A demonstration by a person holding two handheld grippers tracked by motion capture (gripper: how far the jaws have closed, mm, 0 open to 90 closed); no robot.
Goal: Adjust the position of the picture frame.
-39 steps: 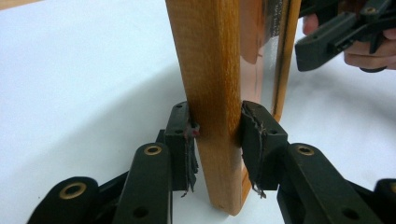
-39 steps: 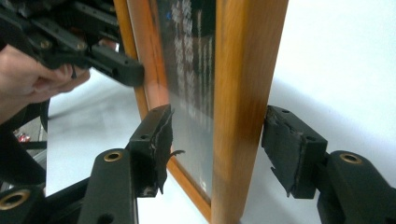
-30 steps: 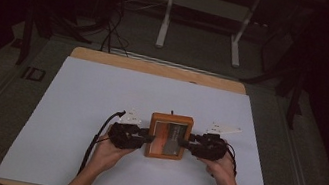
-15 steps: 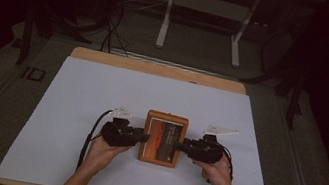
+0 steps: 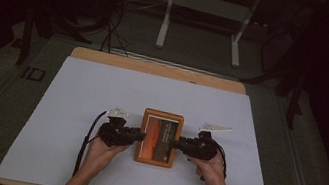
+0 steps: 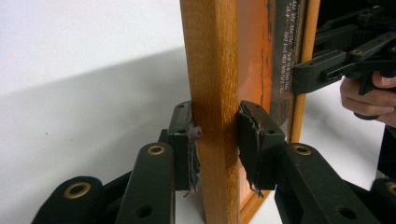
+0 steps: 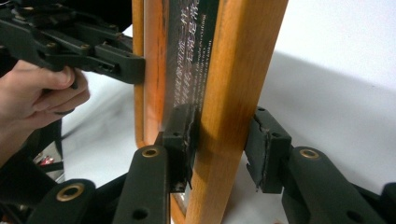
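Both hands have drawn the frame (image 5: pixel 160 138) nearer the person. It lies between the tools: left tool (image 6: pixel 215 140) clenches its left rail; right tool (image 7: pixel 223 147), jaws just widening, straddles the right rail above the surface (image 5: pixel 76 93).

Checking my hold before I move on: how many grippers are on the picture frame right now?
2. The left gripper is clamped on the wooden picture frame at its left edge; the right gripper straddles its right edge, one pad touching, the other just off.
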